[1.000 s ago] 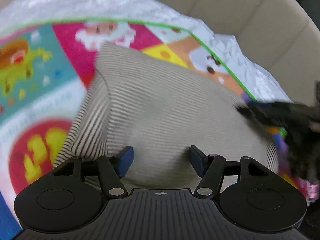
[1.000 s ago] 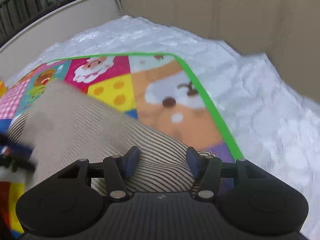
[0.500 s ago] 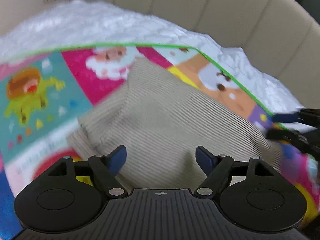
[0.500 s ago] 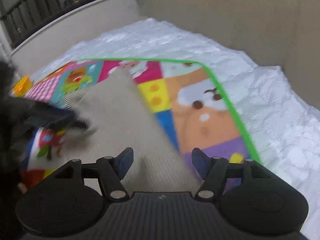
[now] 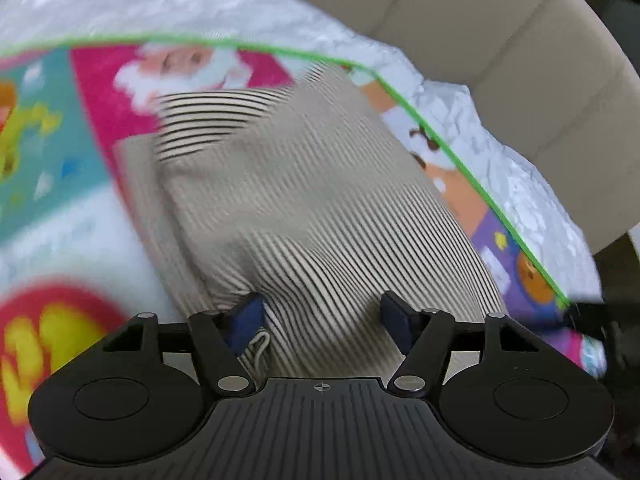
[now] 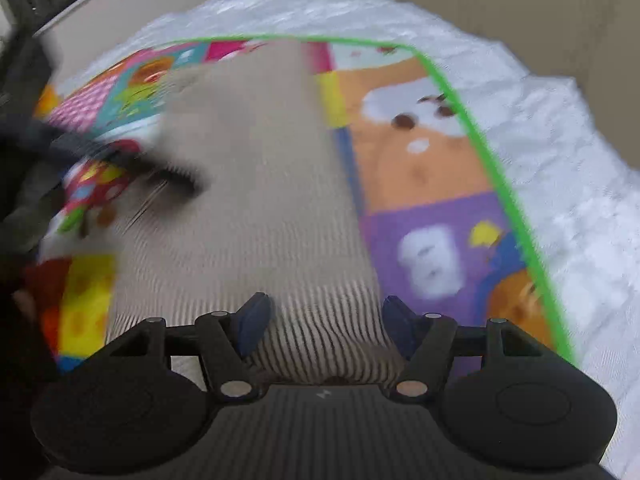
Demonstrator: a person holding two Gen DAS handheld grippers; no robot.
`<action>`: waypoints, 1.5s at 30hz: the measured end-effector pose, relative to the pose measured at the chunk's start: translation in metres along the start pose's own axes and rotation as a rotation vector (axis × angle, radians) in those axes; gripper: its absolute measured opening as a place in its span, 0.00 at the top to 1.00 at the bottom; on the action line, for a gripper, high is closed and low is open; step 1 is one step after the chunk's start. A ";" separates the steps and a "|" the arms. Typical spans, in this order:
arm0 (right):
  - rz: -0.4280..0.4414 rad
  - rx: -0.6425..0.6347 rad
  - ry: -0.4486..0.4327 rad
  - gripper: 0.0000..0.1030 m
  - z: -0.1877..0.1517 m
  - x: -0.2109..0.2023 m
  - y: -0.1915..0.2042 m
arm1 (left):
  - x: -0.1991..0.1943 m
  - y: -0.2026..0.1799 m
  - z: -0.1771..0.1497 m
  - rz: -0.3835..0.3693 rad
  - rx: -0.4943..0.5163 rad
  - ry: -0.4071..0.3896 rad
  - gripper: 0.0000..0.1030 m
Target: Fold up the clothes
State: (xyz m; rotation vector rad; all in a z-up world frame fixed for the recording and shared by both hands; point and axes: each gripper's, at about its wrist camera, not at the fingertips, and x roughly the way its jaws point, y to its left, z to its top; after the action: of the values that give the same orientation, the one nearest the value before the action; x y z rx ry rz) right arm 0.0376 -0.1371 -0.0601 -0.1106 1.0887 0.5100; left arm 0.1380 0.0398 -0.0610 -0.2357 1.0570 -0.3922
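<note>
A beige garment with thin dark stripes [image 5: 304,200] lies folded on a colourful cartoon play mat [image 5: 72,152]. My left gripper [image 5: 322,322] is open, its blue-padded fingers straddling the garment's near edge, where a white drawstring shows. In the right wrist view the same garment [image 6: 256,208] runs away from me, blurred. My right gripper [image 6: 326,326] is open, low over the garment's near end. The left gripper shows as a dark blur [image 6: 80,152] at the garment's left side. The right gripper's tip [image 5: 596,320] shows at the far right of the left wrist view.
The mat has a green border [image 6: 492,160] and lies on a white textured bedspread [image 6: 560,168]. A beige padded headboard [image 5: 500,40] rises behind. A pale wall [image 6: 120,8] stands at the far side.
Both grippers have come down closer to the garment's near edge. The garment's top layer has shifted and a striped flap now shows at the far left.
</note>
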 end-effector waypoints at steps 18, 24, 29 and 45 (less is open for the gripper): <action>-0.008 0.111 -0.117 0.21 0.009 0.010 0.037 | -0.042 0.018 -0.019 0.413 0.214 -0.053 0.16; -0.110 0.080 -0.096 0.05 -0.012 0.030 0.054 | -0.055 0.005 -0.023 0.396 0.223 -0.082 0.09; -0.143 0.131 -0.108 0.00 -0.017 0.029 0.050 | -0.065 -0.019 -0.036 0.334 0.257 -0.083 0.08; -0.194 -0.100 -0.262 0.08 -0.012 0.004 0.095 | -0.037 -0.025 -0.065 0.341 0.409 0.034 0.03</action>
State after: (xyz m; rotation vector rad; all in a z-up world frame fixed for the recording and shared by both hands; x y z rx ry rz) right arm -0.0138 -0.0560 -0.0542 -0.2289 0.7869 0.3913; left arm 0.0596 0.0323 -0.0536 0.3138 1.0042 -0.2958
